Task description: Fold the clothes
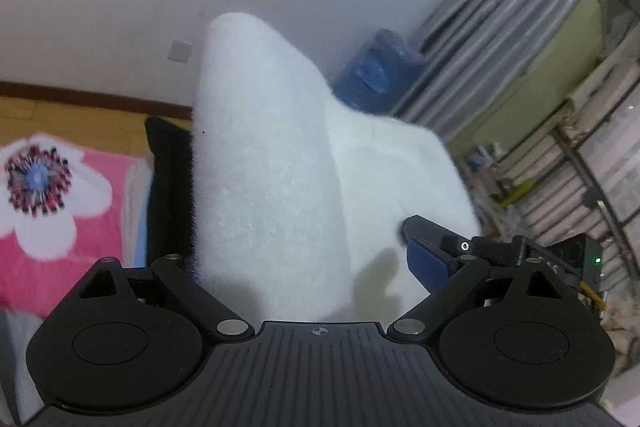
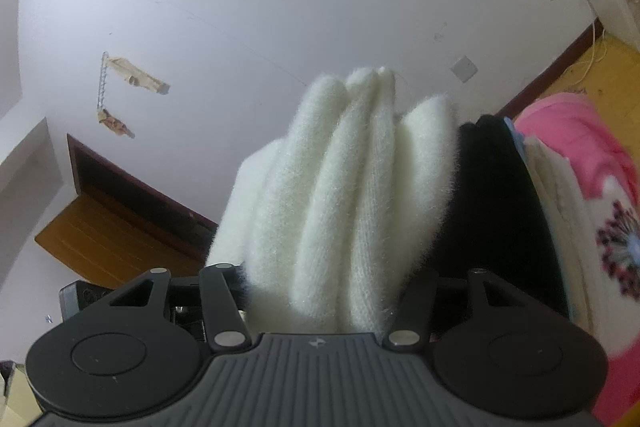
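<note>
And here we are, both tools up off the bed and the fluffy white knitted garment [image 1: 264, 163] lifted with them, rising in front of the pale wall. On our left gripper [image 1: 304, 267] the cloth runs straight down between the fingers; the blue-padded fingertip [image 1: 426, 259] on one side shows clear of the fabric, the other one is buried behind the fleece, so we read the fingers as parted with the cloth passing between them, and whether they truly pinch it we cannot tell. Over to the right wrist view: our right gripper [image 2: 320, 291] has the same white knit [image 2: 340, 187] bunched into several thick ridges that stand up from between its linkage arms, the fingers themselves completely hidden under the pile, drawn in tight on that bundle. Just beside the white folds sits a black cloth [image 2: 496, 203], touching them on one side, and it shows in the left view too as a dark strip [image 1: 168, 187] behind the garment's edge. Beyond it lies a pink blanket with a big white flower print [image 1: 60, 195]. At the back we spot a blue water bottle [image 1: 376, 71] near grey striped curtains [image 1: 500, 19].
</note>
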A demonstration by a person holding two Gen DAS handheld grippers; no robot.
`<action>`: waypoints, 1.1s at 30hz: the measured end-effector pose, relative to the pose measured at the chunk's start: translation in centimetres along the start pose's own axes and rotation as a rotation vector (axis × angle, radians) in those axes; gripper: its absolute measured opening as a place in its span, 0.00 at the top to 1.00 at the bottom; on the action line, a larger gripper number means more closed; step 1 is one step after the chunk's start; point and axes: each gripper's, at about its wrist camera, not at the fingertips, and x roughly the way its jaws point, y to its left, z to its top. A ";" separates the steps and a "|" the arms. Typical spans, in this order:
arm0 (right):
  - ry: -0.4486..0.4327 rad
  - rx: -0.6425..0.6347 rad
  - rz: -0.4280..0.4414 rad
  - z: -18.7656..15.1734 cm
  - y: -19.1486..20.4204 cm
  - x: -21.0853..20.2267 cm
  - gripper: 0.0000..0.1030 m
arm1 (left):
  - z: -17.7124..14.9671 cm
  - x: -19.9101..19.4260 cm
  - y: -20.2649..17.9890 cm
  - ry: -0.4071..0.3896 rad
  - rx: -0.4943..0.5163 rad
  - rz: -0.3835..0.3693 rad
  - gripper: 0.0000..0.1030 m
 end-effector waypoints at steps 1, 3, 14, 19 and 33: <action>0.006 0.006 0.003 0.6 -0.6 0.8 0.44 | 0.2 0.6 0.2 0.001 0.002 0.012 0.09; 0.019 0.016 0.006 1.4 -1.9 2.2 0.44 | 0.3 1.6 0.9 0.004 -0.006 0.035 0.11; 0.072 0.032 0.021 3.1 -5.8 5.2 0.44 | -0.1 3.8 3.3 -0.010 -0.070 0.042 0.13; 0.086 0.068 0.017 3.0 -8.2 5.6 0.44 | -0.3 5.0 3.9 -0.018 -0.048 0.095 0.13; 0.093 0.109 -0.008 4.7 -11.2 3.7 0.31 | -0.1 4.3 5.7 -0.077 -0.106 0.126 0.06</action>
